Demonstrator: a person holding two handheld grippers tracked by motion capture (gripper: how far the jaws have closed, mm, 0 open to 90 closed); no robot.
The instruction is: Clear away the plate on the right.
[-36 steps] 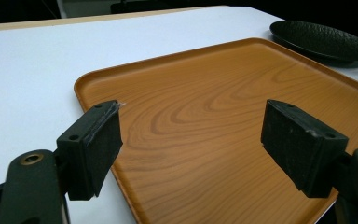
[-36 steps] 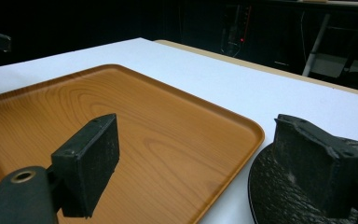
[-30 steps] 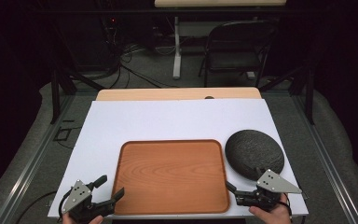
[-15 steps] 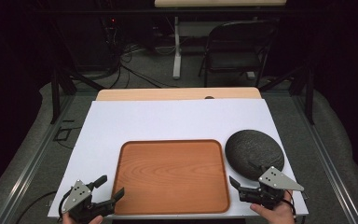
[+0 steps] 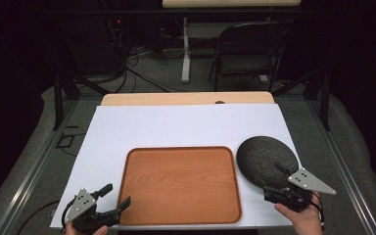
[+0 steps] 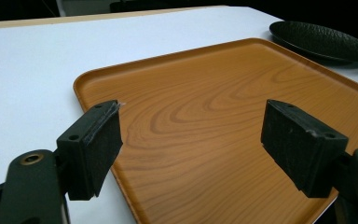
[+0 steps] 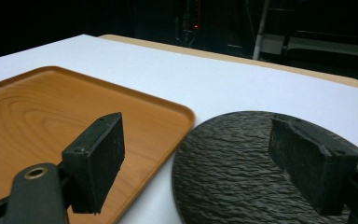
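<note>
Left gripper [image 5: 113, 204]: jaws wide, empty, at the near-left corner of the rectangular brown wooden tray [image 5: 181, 183]. Right gripper [image 5: 278, 177]: jaws wide, just closing slightly, nothing between them, over the near edge of the round black textured plate [image 5: 264, 159], which lies just right of the tray.

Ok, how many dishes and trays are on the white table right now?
2: a wooden tray at the near middle, and a black plate just right of it.

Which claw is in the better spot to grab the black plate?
The right claw, probably. It hangs open at the black plate, by its near edge. The left claw sits at the wooden tray's far corner, with the whole tray between it and the plate.
</note>
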